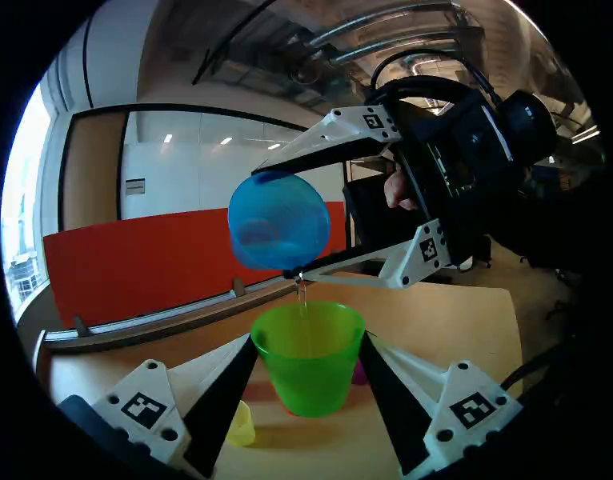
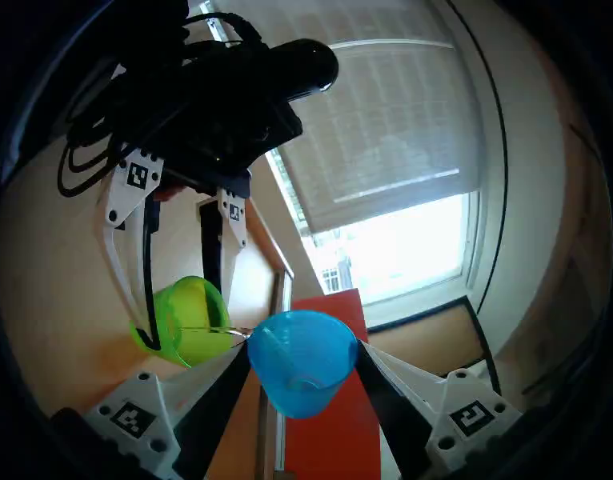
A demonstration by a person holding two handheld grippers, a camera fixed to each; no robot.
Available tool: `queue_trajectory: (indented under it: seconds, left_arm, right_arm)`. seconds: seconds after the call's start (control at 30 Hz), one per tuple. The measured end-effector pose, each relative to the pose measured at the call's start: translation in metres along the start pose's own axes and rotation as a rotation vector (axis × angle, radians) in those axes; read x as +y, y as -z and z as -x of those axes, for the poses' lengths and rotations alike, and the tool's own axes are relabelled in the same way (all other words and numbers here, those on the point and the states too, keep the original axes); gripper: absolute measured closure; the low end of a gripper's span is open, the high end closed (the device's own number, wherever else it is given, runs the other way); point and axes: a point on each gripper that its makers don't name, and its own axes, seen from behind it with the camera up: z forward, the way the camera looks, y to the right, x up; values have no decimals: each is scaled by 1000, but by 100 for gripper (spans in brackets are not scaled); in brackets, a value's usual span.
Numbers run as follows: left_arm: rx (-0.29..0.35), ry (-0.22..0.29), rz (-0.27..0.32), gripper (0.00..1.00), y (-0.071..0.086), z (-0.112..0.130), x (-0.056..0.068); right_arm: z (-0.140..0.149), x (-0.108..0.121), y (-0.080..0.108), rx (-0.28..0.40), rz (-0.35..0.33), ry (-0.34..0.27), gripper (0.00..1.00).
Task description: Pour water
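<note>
Left gripper [image 1: 309,342] sits closest to the lens, pinching the green cup [image 1: 310,384] by its side walls, one pad at 9 o'clock and one at 3, roughly mid-height. The cup stands upright over the wooden table [image 1: 442,316]; whether its base rests on the wood I cannot tell.

At 12 o'clock above it is the blue cup [image 1: 278,220], tipped on its side and clamped across the walls by the right gripper [image 2: 302,350]. A thin thread of water [image 1: 302,294] drops from its low lip into the green mouth.

Handling, as I judge it:
- Both cups are thin translucent plastic — light, smooth and tapered, likely to flex if squeezed hard and to slide downward in a loose grip.
- The green one gains weight as it fills.
- The best hold is opposite walls at or just above mid-height, where the taper helps.

At 7 o'clock from the green cup lies a small yellow piece [image 1: 241,424], and at 3 o'clock a magenta sliver [image 1: 359,373] — possibly more cups, mostly hidden.

Writing: none legible on either cup. The only markings are black-and-white square markers [image 1: 142,410] on the fingers.
</note>
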Motion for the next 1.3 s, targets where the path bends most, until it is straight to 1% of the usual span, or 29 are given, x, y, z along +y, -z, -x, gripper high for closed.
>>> queue_trajectory:
  seconds: [0.4,1.3]
  left_arm:
    - [5,-2,-2,13,2,-2,0]
    - [12,2,-1,13,1,-3,1]
  right_arm:
    - [-2,0,-1,-1,1,26,7]
    - [-6,5,0,-1,14,61,7]
